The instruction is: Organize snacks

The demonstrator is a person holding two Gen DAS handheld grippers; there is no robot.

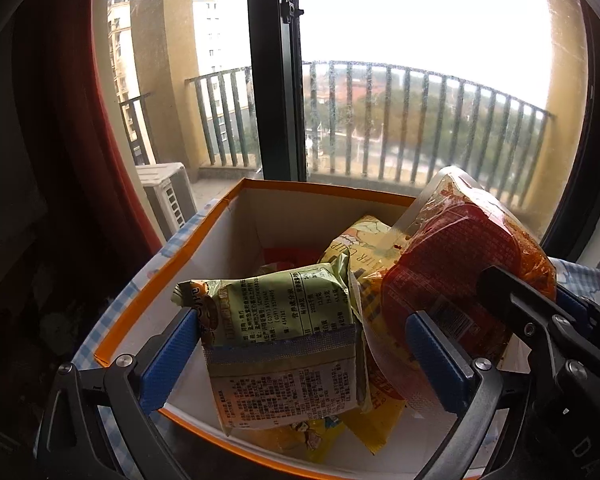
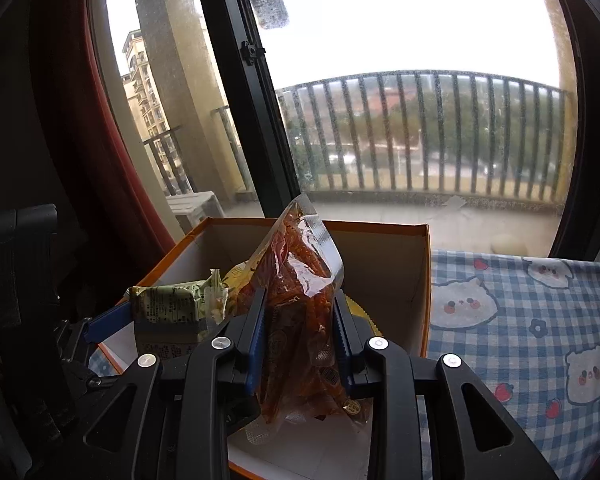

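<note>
An orange-rimmed cardboard box (image 1: 320, 189) (image 2: 380, 227) stands open in front of the window, with yellow packets (image 1: 364, 248) inside it. A green snack packet (image 1: 284, 340) (image 2: 168, 308) stands over the box between the wide-apart jaws of my left gripper (image 1: 302, 320). Its left pad touches the packet's end and the right pad stands clear of it, so this gripper is open. My right gripper (image 2: 300, 340) is shut on a clear packet of red-orange snacks (image 2: 296, 292) (image 1: 452, 272), held upright over the box's near right part, just right of the green packet.
A blue checked cloth with bear faces (image 2: 520, 320) covers the table to the right of the box. A red curtain (image 2: 80, 120) hangs at the left. Directly behind the box are the window frame (image 1: 276, 80) and glass. A dark object (image 2: 20, 280) stands at the far left.
</note>
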